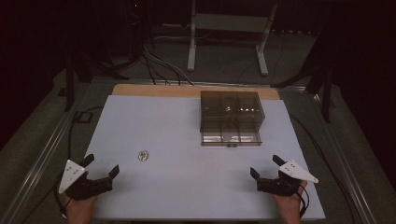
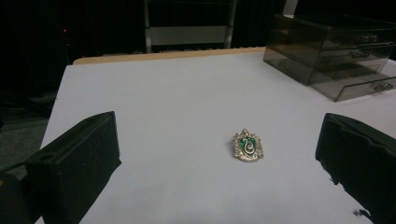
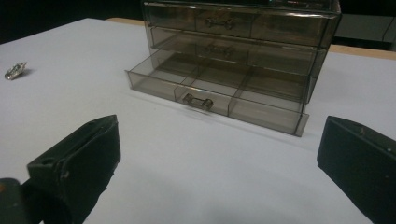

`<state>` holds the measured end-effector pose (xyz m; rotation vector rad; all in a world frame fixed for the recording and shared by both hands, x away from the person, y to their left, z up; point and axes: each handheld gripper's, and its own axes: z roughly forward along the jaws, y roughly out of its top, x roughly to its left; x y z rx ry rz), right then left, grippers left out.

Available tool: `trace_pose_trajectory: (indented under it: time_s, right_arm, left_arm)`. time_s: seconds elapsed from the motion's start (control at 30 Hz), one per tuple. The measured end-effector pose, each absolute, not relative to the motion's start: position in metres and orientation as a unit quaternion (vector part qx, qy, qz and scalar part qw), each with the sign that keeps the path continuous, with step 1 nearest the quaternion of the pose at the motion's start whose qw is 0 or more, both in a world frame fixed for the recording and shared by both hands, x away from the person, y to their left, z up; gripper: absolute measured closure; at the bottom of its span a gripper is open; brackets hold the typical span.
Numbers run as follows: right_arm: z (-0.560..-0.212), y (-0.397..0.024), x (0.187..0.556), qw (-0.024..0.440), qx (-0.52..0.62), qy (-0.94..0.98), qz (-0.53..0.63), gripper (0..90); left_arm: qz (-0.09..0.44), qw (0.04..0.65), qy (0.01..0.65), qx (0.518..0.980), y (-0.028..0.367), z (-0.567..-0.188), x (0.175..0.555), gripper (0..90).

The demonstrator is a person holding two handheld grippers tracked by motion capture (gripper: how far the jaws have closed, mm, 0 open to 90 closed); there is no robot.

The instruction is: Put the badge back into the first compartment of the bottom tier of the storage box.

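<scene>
The badge (image 2: 248, 146) lies flat on the table (image 1: 187, 186), just ahead of the left gripper (image 1: 100, 165), well apart from the drawer box (image 1: 231, 116); both grippers' fingers (image 2: 74, 163) stand wide, empty; the badge looks small, light, rigid, thin; pinch across its edges.

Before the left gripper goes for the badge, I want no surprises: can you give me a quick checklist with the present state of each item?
1. Left gripper open and empty: ok, jaws wide apart with nothing between them.
2. Badge free to grasp: ok, it lies flat on the white table, ahead of the left jaws, nothing touching it.
3. Bottom drawer of the drawer box open: ok, pulled out.
4. Bottom drawer has room: ok, its compartments look empty.
5. Right gripper out of the way: ok, open, empty, short of the box.
6. Upper drawers shut: ok.
</scene>
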<state>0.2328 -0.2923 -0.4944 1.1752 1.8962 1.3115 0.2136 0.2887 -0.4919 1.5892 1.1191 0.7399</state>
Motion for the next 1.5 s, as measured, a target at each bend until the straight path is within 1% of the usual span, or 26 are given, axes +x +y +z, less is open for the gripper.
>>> trace_pose_trajectory:
  time_s: [0.57,0.8,1.5]
  right_arm:
    - [-0.494,-0.29,0.23,0.276,0.439,0.701,0.49,0.0]
    - [-0.495,-0.293,0.23,0.267,0.446,0.692,0.5,0.0]
    - [-0.495,-0.293,0.23,0.27,0.449,0.689,0.5,0.0]
  left_arm:
    - [0.301,0.499,0.472,0.661,0.285,-0.483,0.217,0.7]
    - [0.304,0.5,0.466,0.663,0.28,-0.476,0.228,0.7]
    - [0.298,0.502,0.454,0.673,0.268,-0.47,0.251,0.7]
